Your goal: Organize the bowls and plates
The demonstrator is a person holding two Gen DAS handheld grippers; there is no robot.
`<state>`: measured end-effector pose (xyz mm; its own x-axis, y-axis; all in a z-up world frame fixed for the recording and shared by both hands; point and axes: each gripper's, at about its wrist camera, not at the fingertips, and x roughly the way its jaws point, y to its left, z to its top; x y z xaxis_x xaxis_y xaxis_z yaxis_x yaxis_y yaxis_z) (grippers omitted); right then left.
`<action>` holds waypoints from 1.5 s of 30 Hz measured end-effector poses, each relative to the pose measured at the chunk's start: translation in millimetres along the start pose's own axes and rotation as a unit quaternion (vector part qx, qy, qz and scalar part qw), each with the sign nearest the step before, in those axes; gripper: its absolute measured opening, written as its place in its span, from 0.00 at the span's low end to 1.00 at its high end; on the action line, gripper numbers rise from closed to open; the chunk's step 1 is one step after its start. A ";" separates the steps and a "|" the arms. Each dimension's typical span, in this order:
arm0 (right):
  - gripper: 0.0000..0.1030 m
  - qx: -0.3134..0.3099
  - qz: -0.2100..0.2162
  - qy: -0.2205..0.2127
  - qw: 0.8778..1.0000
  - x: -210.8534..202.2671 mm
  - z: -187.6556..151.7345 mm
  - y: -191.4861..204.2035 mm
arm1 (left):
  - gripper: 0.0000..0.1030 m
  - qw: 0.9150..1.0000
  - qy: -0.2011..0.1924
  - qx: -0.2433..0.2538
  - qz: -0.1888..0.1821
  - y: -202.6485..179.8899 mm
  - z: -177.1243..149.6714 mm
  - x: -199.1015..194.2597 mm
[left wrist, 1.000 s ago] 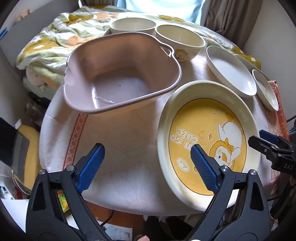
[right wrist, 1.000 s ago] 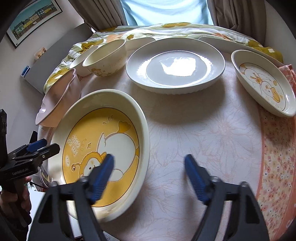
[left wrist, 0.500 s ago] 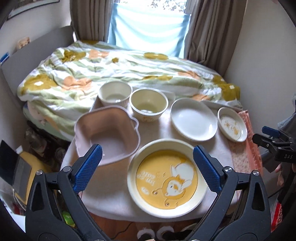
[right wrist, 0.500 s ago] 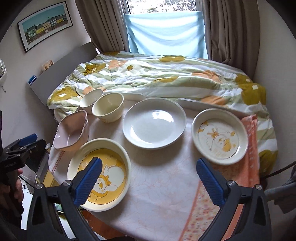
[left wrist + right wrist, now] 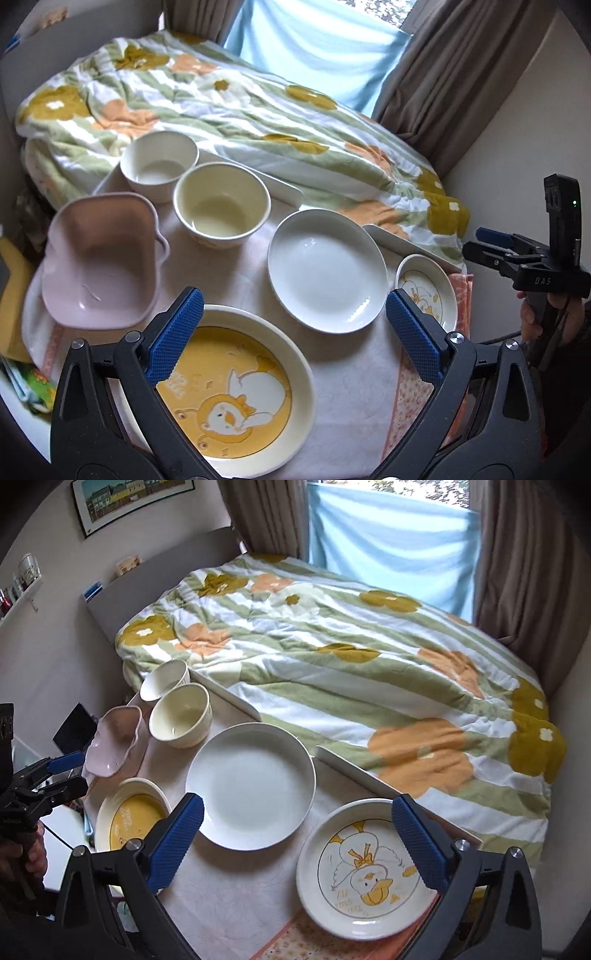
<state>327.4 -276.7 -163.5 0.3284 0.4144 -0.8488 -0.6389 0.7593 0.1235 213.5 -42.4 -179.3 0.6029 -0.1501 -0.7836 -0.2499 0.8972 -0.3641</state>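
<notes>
Both my left gripper (image 5: 293,334) and right gripper (image 5: 297,840) are spread wide, holding nothing. They hover above the yellow plate (image 5: 236,391) and the duck plate (image 5: 364,871).

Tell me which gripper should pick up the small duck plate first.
Right. The right gripper is open with the small duck plate just ahead, near its right finger. The left gripper is over the big yellow plate, farther away.

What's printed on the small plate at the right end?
A white duck with an orange bow and bill, on the small plate; clearest in the right wrist view.
</notes>
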 end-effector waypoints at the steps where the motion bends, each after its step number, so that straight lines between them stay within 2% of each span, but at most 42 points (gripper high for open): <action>1: 0.98 -0.009 0.014 0.014 1.000 15.4 3.3 -7.8 | 0.96 1.000 0.009 -0.013 0.002 -1.4 0.6 15.5; 2: 0.97 -0.019 0.026 0.027 0.999 30.4 6.0 -15.0 | 0.95 1.000 0.019 -0.022 0.003 -2.1 0.7 29.9; 3: 0.93 -0.027 0.039 0.037 0.998 45.8 8.2 -21.1 | 0.93 0.999 0.034 -0.033 0.006 -2.0 1.3 46.5; 6: 0.75 -0.039 0.082 0.073 0.993 91.0 12.2 -33.1 | 0.84 0.995 0.074 -0.068 0.010 4.3 0.1 88.2; 7: 0.68 -0.044 0.092 0.085 0.991 104.7 12.3 -34.0 | 0.81 0.994 0.083 -0.073 0.015 5.5 0.1 99.3; 11: 0.56 -0.058 0.119 0.124 0.983 147.2 8.4 -36.8 | 0.76 0.991 0.102 -0.074 0.043 7.0 0.0 129.0; 15: 0.54 -0.072 0.122 0.134 0.981 163.0 6.0 -37.8 | 0.73 0.989 0.115 -0.081 0.052 9.4 -2.4 143.8; 17: 0.46 -0.078 0.126 0.139 0.979 167.2 5.9 -39.4 | 0.65 0.988 0.122 -0.082 0.057 12.2 -2.8 147.9; 19: 0.31 -0.089 0.132 0.143 0.977 170.1 6.4 -38.9 | 0.56 0.987 0.125 -0.083 0.059 13.1 -4.0 151.8; 21: 0.31 -0.095 0.140 0.146 0.975 171.5 5.6 -38.3 | 0.50 0.987 0.127 -0.083 0.059 15.0 -4.6 154.3; 23: 0.25 -0.096 0.145 0.147 0.974 173.2 4.7 -38.3 | 0.43 0.986 0.131 -0.085 0.057 15.5 -5.4 156.9; 25: 0.19 -0.092 0.149 0.149 0.973 175.9 4.0 -39.6 | 0.32 0.985 0.139 -0.082 0.059 14.5 -6.7 159.7; 31: 0.14 -0.086 0.149 0.148 0.974 175.8 1.1 -41.5 | 0.17 0.984 0.144 -0.078 0.067 15.1 -13.9 160.0; 45: 0.14 -0.074 0.129 0.136 0.979 168.4 3.1 -42.3 | 0.16 0.985 0.136 -0.070 0.077 4.4 -8.9 150.6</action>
<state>411.9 -237.4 -310.1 -0.0420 0.4179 -0.9075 -0.7762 0.5583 0.2930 296.4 -64.7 -303.3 0.3291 -0.1384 -0.9341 -0.4362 0.8550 -0.2804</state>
